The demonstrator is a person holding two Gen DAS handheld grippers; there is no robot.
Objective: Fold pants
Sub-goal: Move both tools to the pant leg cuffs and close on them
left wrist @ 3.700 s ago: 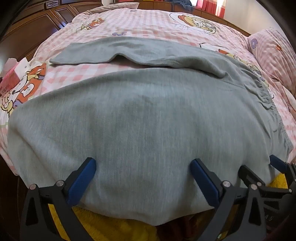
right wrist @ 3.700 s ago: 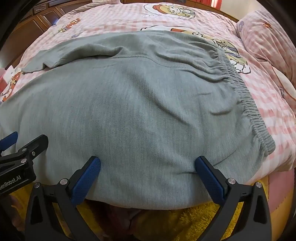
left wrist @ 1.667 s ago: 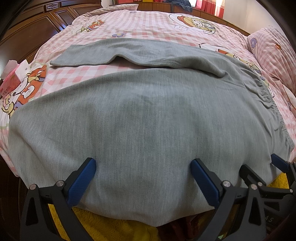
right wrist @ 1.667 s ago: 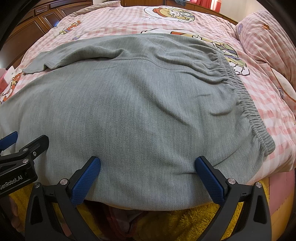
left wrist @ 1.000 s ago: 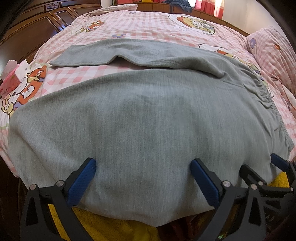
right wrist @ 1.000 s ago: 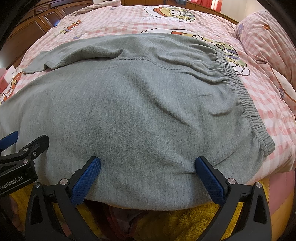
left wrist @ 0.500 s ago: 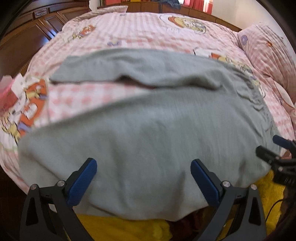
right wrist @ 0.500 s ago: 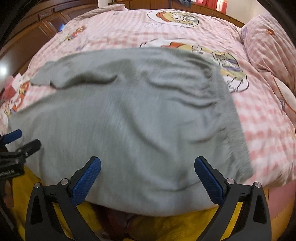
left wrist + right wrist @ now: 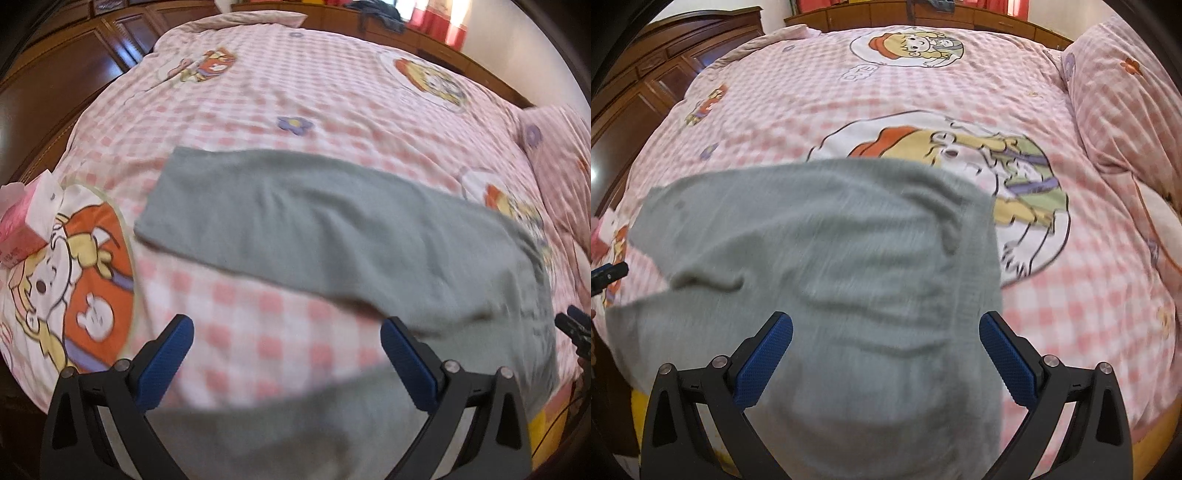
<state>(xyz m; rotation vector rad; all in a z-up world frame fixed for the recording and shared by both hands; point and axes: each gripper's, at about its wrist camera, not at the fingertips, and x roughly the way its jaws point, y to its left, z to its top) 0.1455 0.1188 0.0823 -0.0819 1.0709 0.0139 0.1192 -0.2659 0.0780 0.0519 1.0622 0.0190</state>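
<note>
1. Two grippers, left [image 9: 286,363] and right [image 9: 886,356], hover with fingers spread wide, gripping nothing.
2. Soft grey knit pants [image 9: 827,266] lie unfolded on the pink checked cartoon-print bed [image 9: 960,92].
3. Folding seems not yet begun; next, pinch the near leg's edge.

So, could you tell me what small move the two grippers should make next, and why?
Probably lower the left gripper and right gripper onto the near edge of the grey pants and pinch it. Both are open and hold nothing, while the pants lie spread across the pink checked bedspread, legs apart and unfolded.
</note>
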